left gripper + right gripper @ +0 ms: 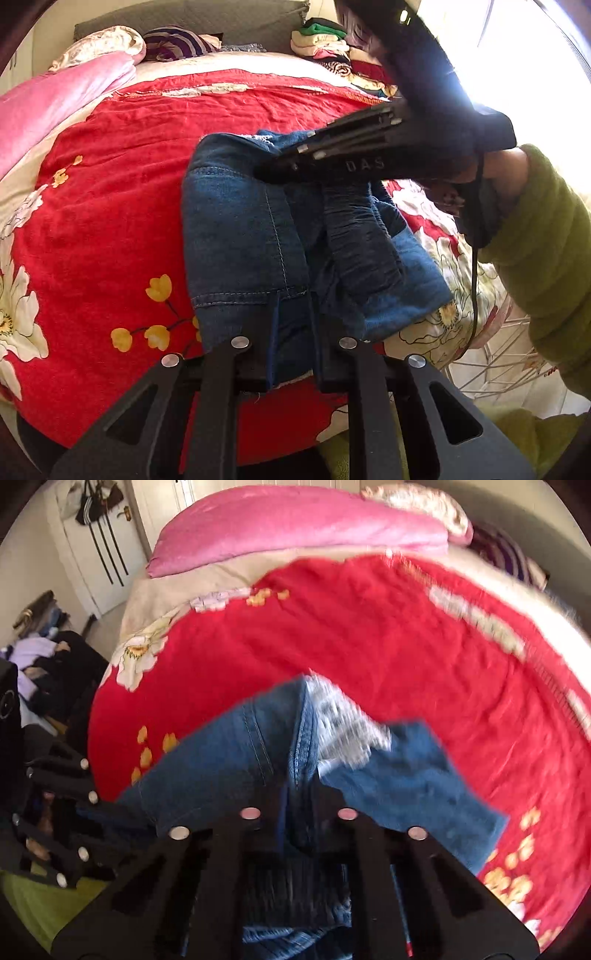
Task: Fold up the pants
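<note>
Nearest, left tool (293, 314) pinched on the near hem of the jeans (243, 236); right tool (300, 790) likewise clamped on denim (picture blurred). Beyond, long axis running away across the red bedspread (110, 206), toward the pink pillow (295, 528)

You have a red bedspread (110, 221) with white and yellow flowers filling the middle of the left wrist view. At the upper left lies a pink quilt (55, 107), with a cream floral pillow (103, 44) and a purple striped cloth (177, 44) behind it. A grey headboard cushion (192, 18) runs along the top. At the upper right sits a stack of folded clothes (325, 40). In the right wrist view, you see a white door (99, 554) at the upper left with bags (96, 502) hanging on it, and a heap of clothes (40, 664) at the left edge.
</note>
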The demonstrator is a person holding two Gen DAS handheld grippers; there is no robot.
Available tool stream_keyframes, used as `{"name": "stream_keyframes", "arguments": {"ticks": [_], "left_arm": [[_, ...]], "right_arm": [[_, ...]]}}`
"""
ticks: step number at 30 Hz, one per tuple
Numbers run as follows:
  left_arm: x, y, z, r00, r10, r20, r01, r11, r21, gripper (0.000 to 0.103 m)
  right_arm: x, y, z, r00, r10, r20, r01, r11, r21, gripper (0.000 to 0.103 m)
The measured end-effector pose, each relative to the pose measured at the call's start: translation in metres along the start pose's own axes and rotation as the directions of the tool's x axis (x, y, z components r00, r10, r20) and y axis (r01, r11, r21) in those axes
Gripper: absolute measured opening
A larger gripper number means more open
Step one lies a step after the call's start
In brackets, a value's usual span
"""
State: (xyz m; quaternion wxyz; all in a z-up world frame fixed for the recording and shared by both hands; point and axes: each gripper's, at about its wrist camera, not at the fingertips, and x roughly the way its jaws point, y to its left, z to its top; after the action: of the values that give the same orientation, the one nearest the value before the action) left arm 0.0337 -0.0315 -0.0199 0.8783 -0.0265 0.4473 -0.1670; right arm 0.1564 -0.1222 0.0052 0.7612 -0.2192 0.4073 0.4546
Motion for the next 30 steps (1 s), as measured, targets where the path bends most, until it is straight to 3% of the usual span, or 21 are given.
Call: {"name": "stream_keyframes", "arguments": {"ticks": [3, 7, 16, 20, 21, 26, 30], "left_arm": [[-0.002, -0.001, 0.000, 1.000, 0.017, 0.012, -0.017, 1.000, -0.002, 0.014], [0.001, -0.003, 0.001, 1.000, 0.012, 0.013, -0.012, 1.000, -0.001, 0.014], [0.005, -0.004, -0.001, 1.000, -0.013, -0.004, 0.013, 1.000, 0.001, 0.015], [0.005, -0.005, -0.001, 1.000, -0.018, -0.007, 0.018, 1.000, 0.003, 0.019], [0.005, -0.006, -0.001, 1.000, -0.018, -0.007, 0.018, 1.000, 0.005, 0.019], [0.004, -0.006, -0.002, 1.000, -0.020, -0.007, 0.020, 1.000, 0.003, 0.020], [0.003, -0.007, -0.002, 1.000, -0.020, -0.008, 0.020, 1.000, 0.002, 0.022]], "right_arm": [[-0.005, 0.013, 0.022, 0.997, -0.057, 0.050, 0.060, 0.996, -0.059, 0.003], [0.027, 0.003, 0.025, 0.985, -0.172, -0.030, 0.168, 0.980, -0.111, 0.003], [0.028, -0.019, 0.013, 0.992, -0.129, 0.012, 0.129, 0.991, 0.021, 0.009], [0.005, -0.020, 0.012, 0.990, -0.125, 0.067, 0.121, 0.990, 0.068, 0.036], [-0.006, -0.020, 0.009, 0.988, -0.126, 0.094, 0.118, 0.989, 0.087, 0.039], [-0.040, -0.013, -0.009, 0.983, -0.077, 0.164, 0.058, 0.991, 0.121, 0.039], [-0.035, -0.001, -0.030, 0.988, -0.100, 0.115, 0.090, 0.992, 0.089, 0.039]]}}
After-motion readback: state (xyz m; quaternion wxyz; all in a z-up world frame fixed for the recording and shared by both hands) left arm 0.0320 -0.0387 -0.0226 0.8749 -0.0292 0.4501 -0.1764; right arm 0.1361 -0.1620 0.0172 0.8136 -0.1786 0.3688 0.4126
